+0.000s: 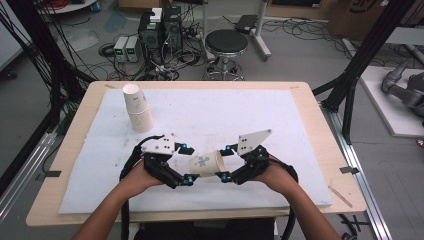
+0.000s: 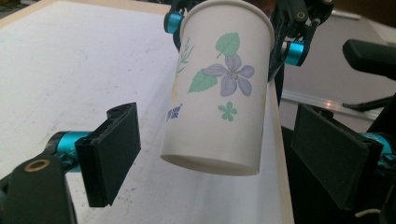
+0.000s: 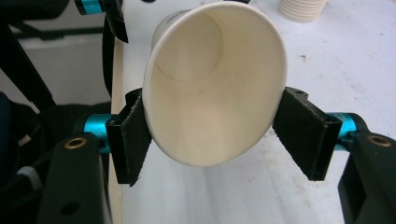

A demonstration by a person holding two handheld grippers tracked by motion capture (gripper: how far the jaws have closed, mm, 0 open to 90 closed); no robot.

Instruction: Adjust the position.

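Right gripper [image 1: 223,161] clamped on rim of cup [image 1: 206,164] — mouth squeezed oval, cup on its side above mat [image 1: 260,115]. Left gripper [image 1: 187,164] jaws apart, either side of cup base — not touching. Cup stack [image 1: 137,107] far left.

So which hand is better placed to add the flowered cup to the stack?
Probably the right: its gripper squeezes the cup at the rim, while the left gripper stands open around its base. Stack is far left.

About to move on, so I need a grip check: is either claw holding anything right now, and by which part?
The right claw holds the flowered paper cup by its rim end, pads squeezing the mouth oval. The left claw is open around the cup's base, not touching.
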